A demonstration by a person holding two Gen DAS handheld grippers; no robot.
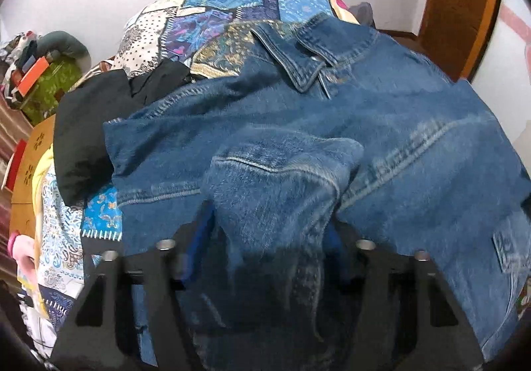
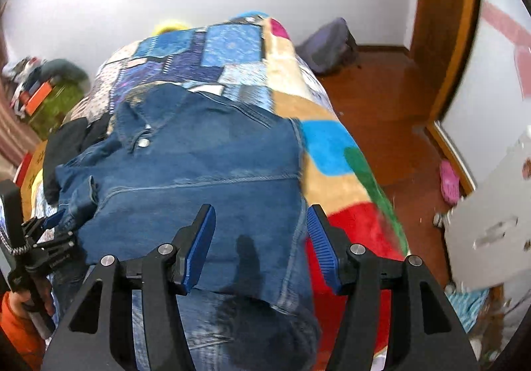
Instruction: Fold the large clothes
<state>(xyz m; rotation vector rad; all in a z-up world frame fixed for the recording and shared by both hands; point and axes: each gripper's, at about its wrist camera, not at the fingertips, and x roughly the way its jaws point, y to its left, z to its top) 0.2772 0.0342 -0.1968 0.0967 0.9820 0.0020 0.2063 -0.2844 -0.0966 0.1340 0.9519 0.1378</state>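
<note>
A blue denim jacket [image 1: 381, 98] lies spread on the bed, collar [image 1: 298, 62] towards the far end. In the left wrist view a bunched sleeve [image 1: 275, 178] rises between the fingers of my left gripper [image 1: 268, 238], fills the gap and hides the right pad. The right wrist view shows that gripper [image 2: 58, 221] at the jacket's left side with the cuff [image 2: 78, 198] in it. My right gripper [image 2: 260, 244] hangs open over the jacket's [image 2: 199, 165] near right edge, its blue pads [image 2: 199, 244] apart with nothing between them.
The bed carries a patchwork quilt [image 1: 212, 19] and a bright blocked blanket [image 2: 332, 145]. A black garment [image 1: 89, 125] lies left of the jacket. Right of the bed are wooden floor [image 2: 381, 88], a grey bag [image 2: 328, 45], a pink slipper [image 2: 449, 183] and a white cabinet [image 2: 491, 221].
</note>
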